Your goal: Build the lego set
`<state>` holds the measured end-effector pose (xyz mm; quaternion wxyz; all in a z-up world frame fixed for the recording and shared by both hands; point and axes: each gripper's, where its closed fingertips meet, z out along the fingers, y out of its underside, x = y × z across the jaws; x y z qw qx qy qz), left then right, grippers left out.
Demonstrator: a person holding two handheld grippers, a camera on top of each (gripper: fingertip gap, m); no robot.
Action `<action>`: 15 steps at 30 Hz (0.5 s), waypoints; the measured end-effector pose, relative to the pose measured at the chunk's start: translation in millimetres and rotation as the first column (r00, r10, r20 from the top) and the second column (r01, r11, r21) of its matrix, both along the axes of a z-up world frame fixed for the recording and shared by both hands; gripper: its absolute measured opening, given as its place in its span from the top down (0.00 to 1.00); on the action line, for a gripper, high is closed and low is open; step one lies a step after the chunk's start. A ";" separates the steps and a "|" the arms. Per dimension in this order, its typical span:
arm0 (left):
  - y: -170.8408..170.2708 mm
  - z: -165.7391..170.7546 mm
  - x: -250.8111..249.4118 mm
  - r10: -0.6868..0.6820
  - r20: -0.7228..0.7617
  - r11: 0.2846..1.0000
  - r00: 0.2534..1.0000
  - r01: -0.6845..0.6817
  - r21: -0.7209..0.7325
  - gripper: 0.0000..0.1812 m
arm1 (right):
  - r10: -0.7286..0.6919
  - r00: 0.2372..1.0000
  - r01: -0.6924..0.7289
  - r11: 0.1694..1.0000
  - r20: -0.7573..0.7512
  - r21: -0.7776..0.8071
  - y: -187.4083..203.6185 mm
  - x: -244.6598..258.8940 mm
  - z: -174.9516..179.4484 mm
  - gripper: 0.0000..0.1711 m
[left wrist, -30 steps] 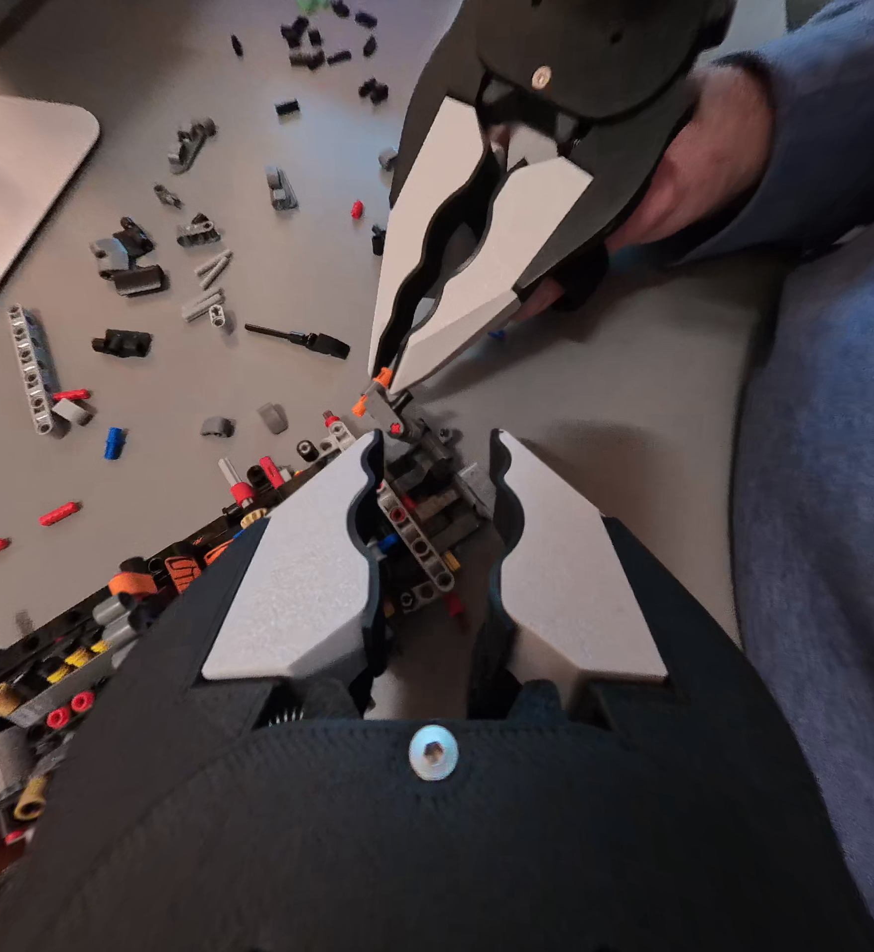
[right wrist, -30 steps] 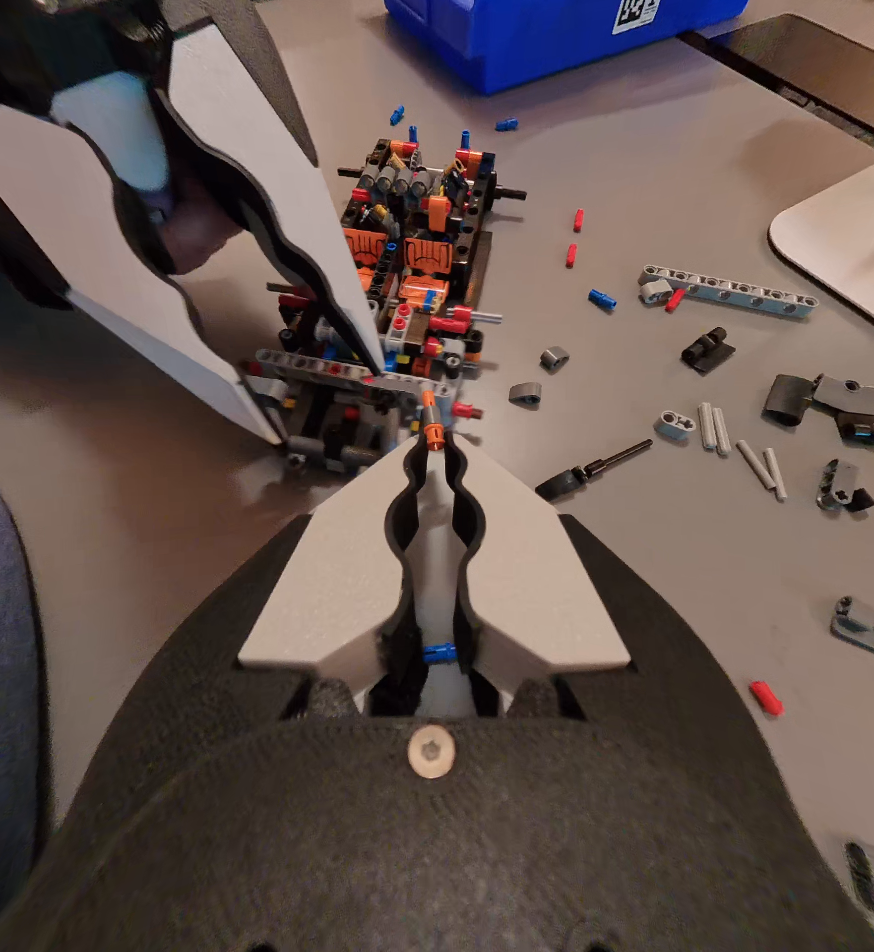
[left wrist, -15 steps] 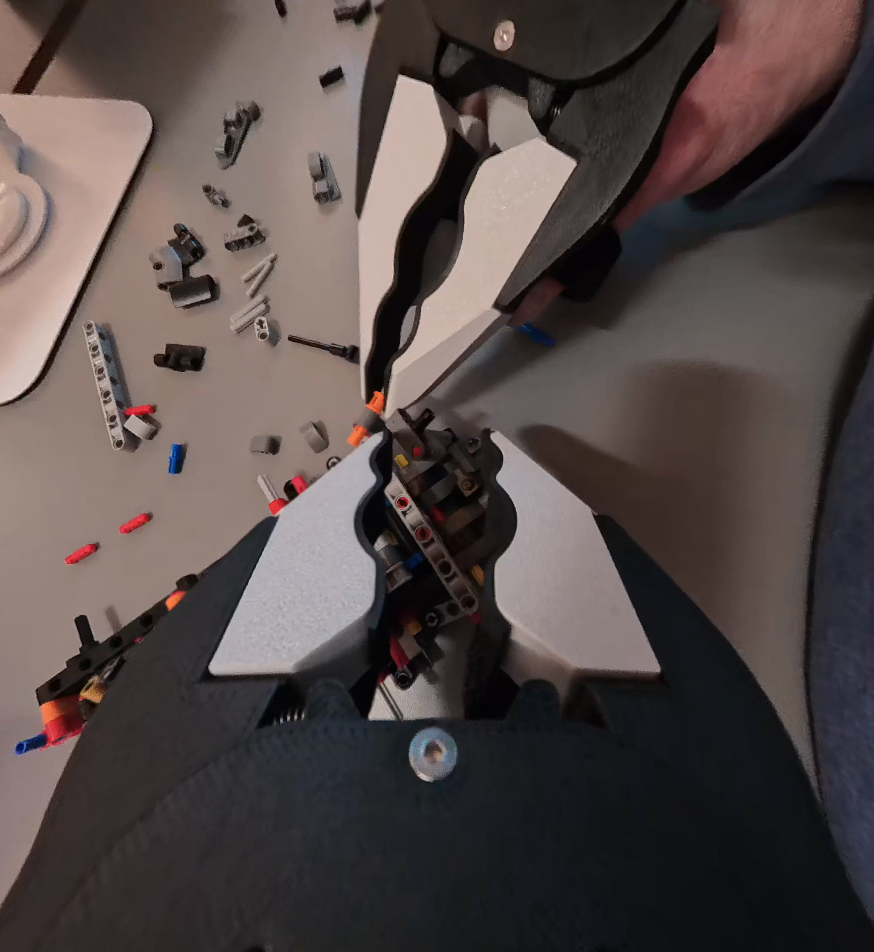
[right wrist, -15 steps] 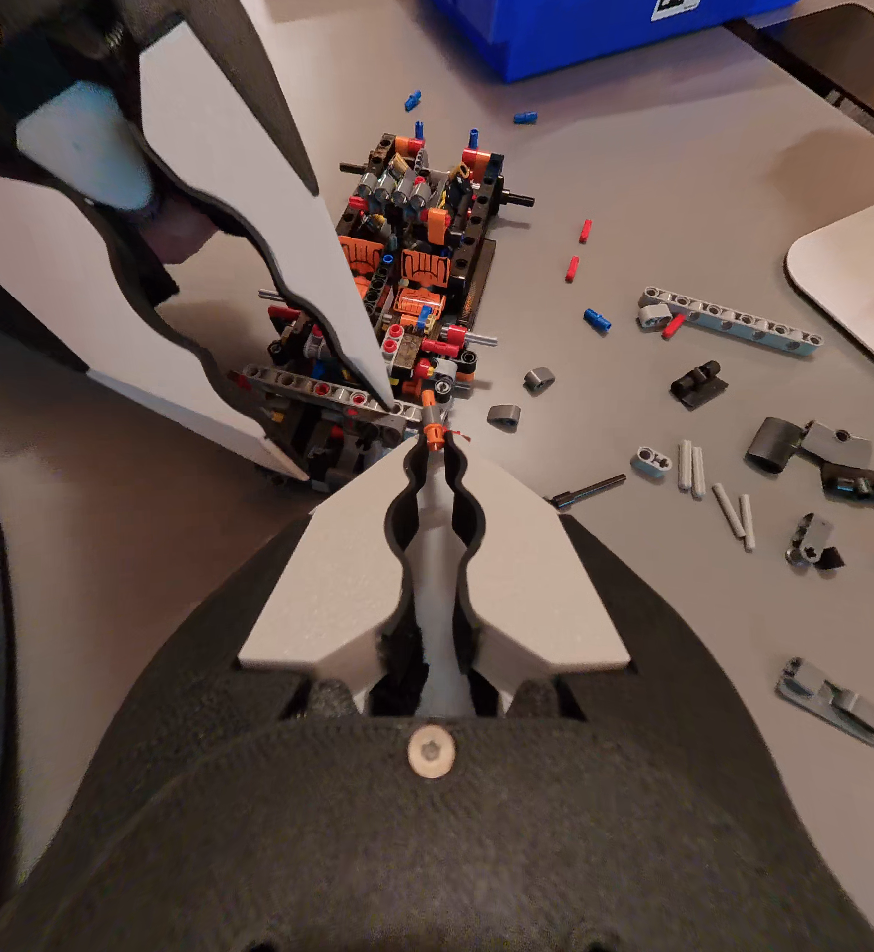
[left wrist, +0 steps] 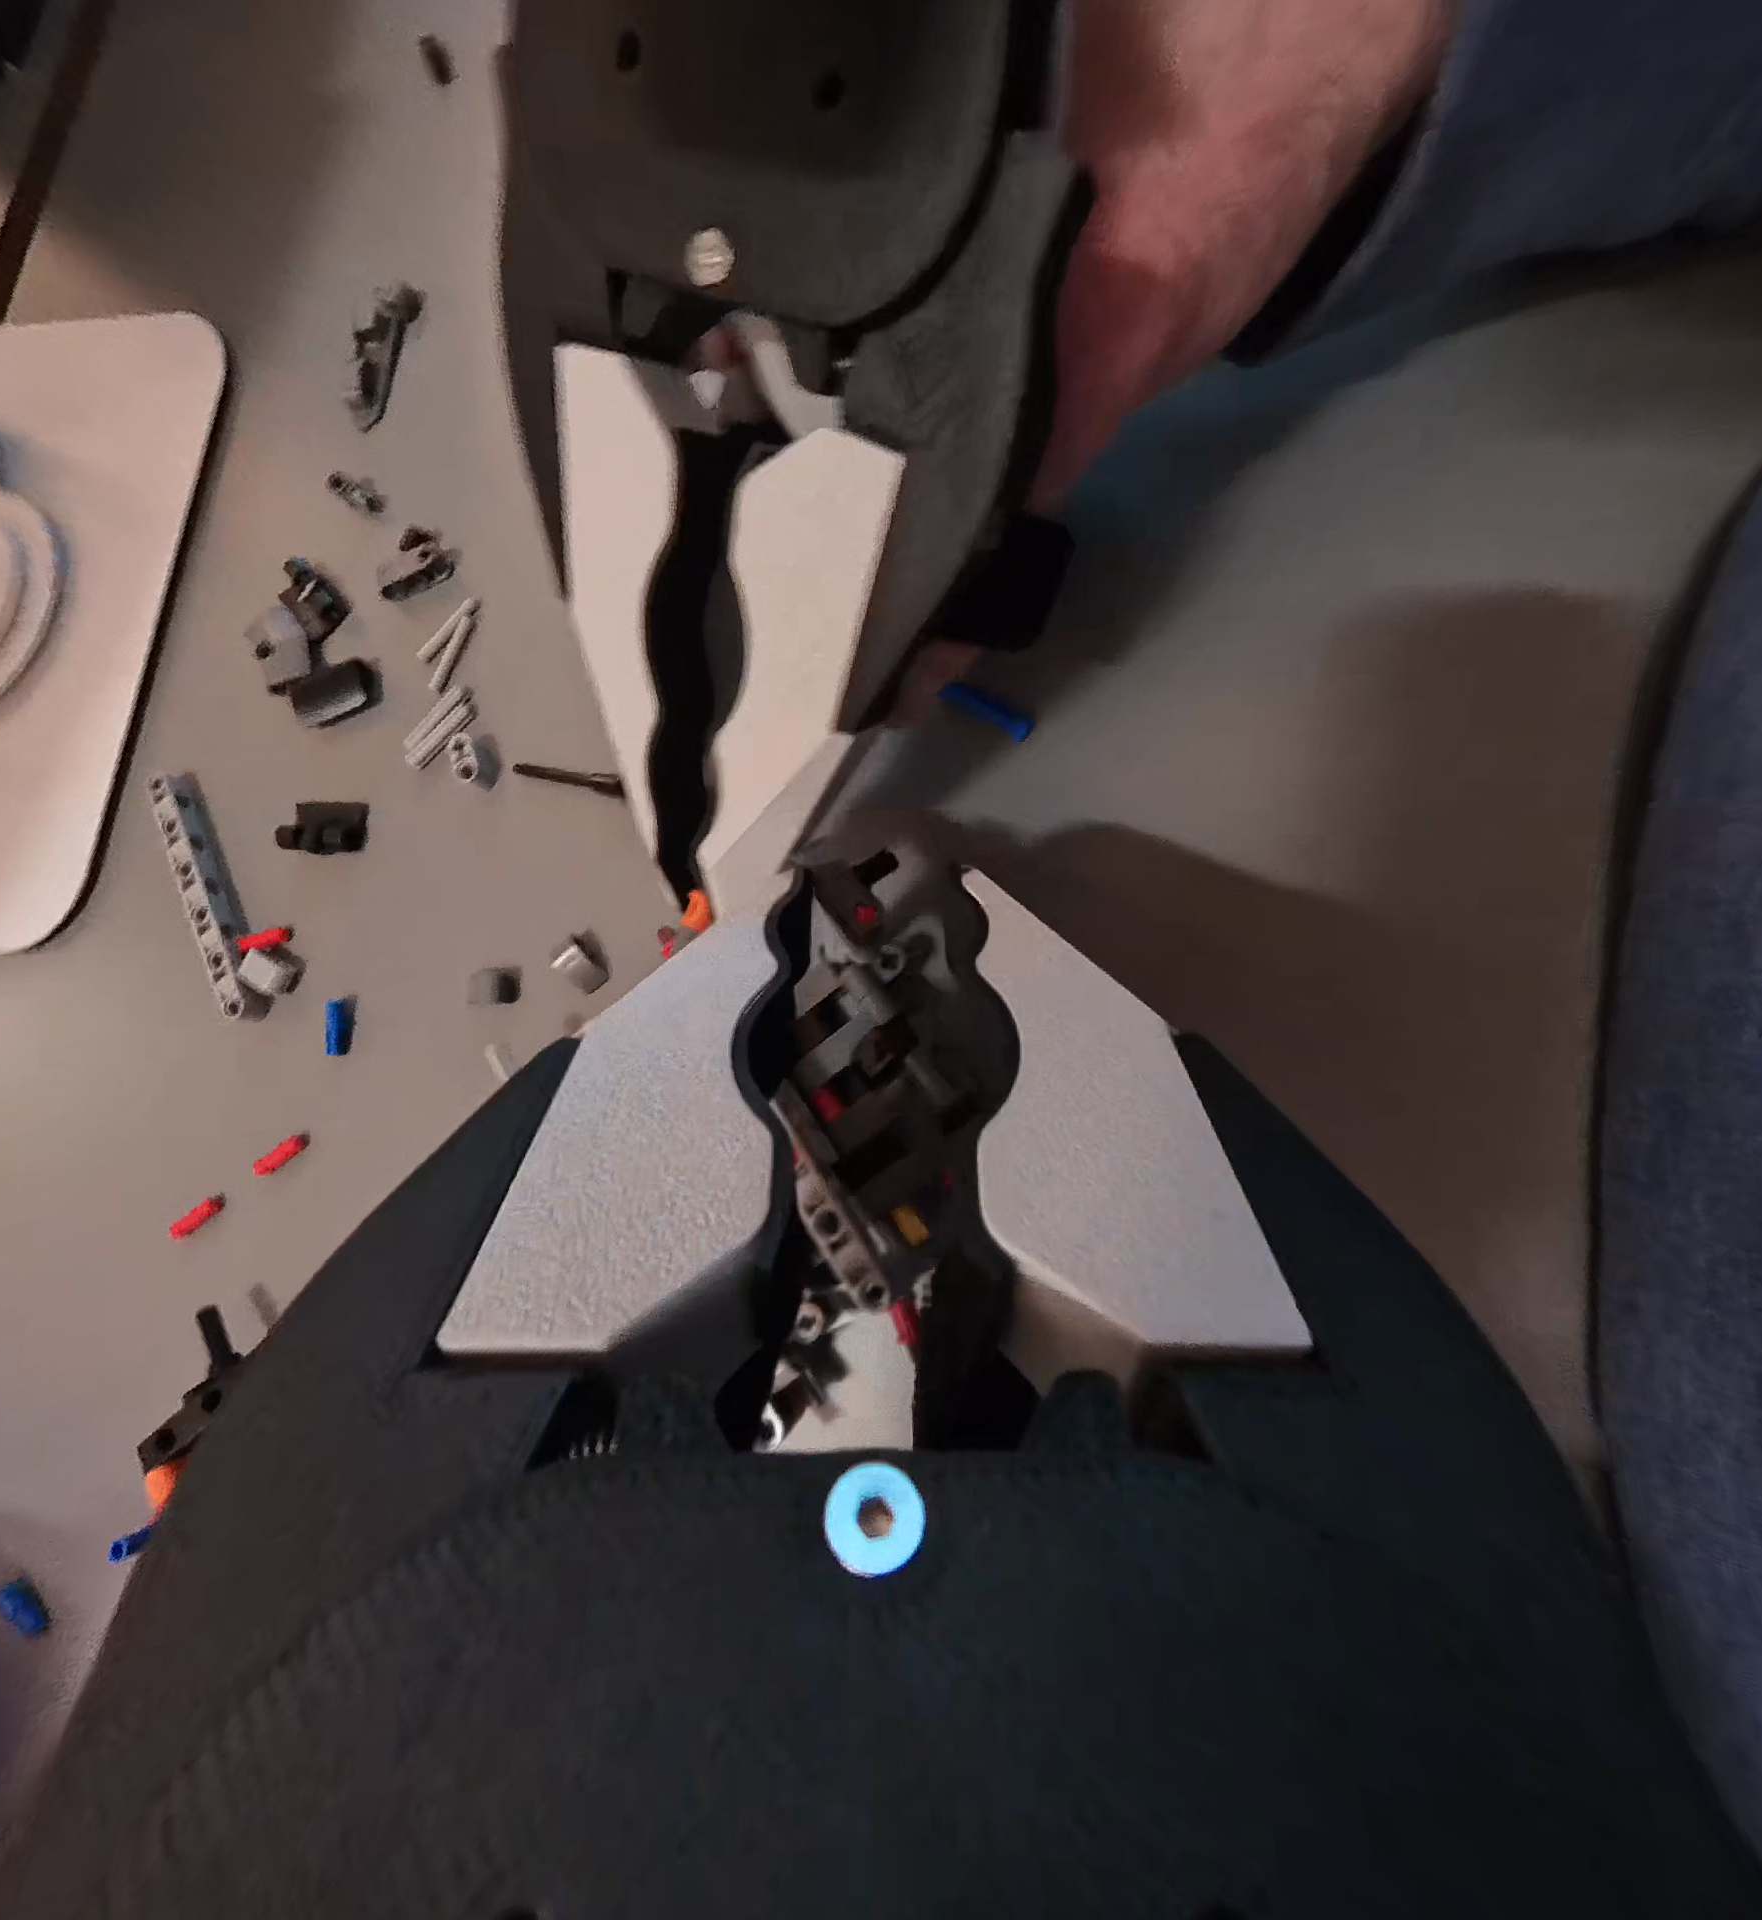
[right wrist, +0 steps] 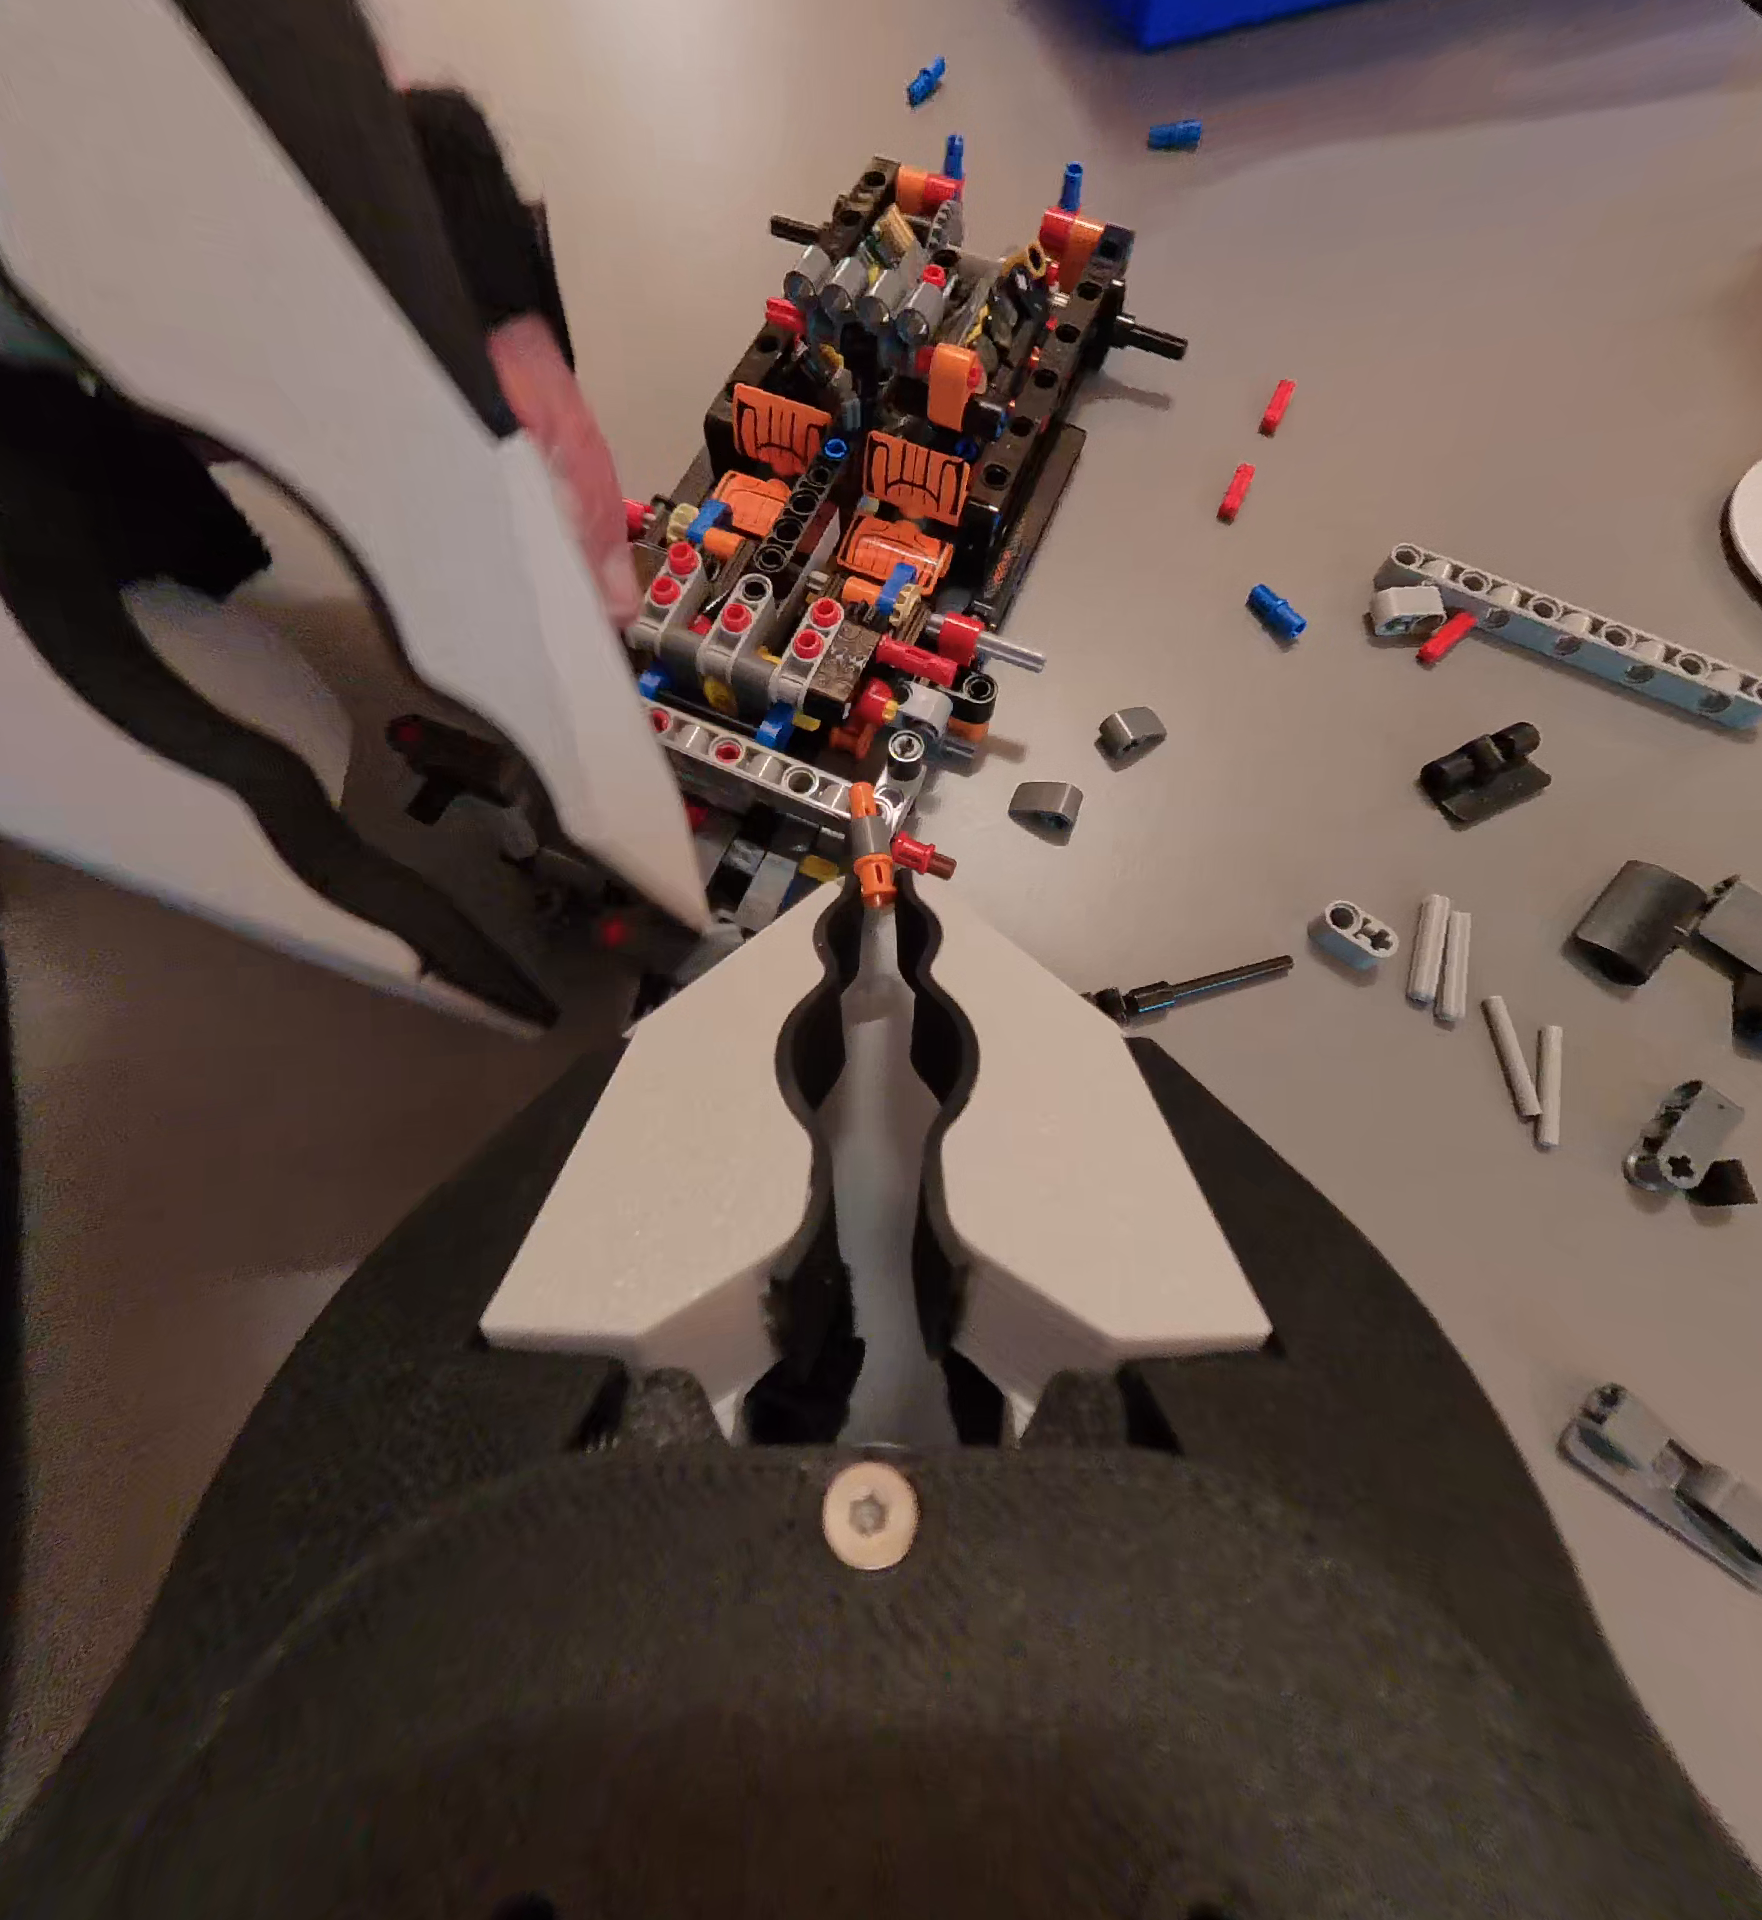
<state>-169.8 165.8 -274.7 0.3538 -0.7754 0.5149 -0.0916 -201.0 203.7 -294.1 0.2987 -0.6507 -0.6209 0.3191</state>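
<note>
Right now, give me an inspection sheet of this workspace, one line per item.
Surface: grey table, matte, mostly bare on the near left.
Job's things: half-built lego car on the table; small orange pin at the car's near end.
Clutter: long grey beam, red pins, blue pin, grey rods, black axle, dark connectors, all loose to the right of the car.
Grippers: left gripper shut on the car's near end; right gripper shut on the orange pin, tip against the car.
Cables: nothing seen.
Surroundings: blue bin behind; pale board beside; person's hand and blue sleeve.
</note>
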 end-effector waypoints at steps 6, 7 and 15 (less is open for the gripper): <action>-12.5 -24.5 16.6 -0.096 -0.200 0.995 0.975 0.100 0.012 0.88 | 0.008 1.000 -0.008 1.000 0.011 0.021 11.1 9.0 12.8 0.98; -13.2 -29.3 17.2 -0.108 -0.252 0.993 0.962 0.118 0.024 0.88 | 0.008 1.000 -0.008 1.000 0.007 0.016 10.5 10.4 14.8 0.98; -11.4 1.0 17.7 -0.053 -0.170 0.994 0.984 0.067 0.081 0.85 | -0.029 0.999 0.028 0.999 -0.040 -0.018 0.8 21.6 22.9 0.98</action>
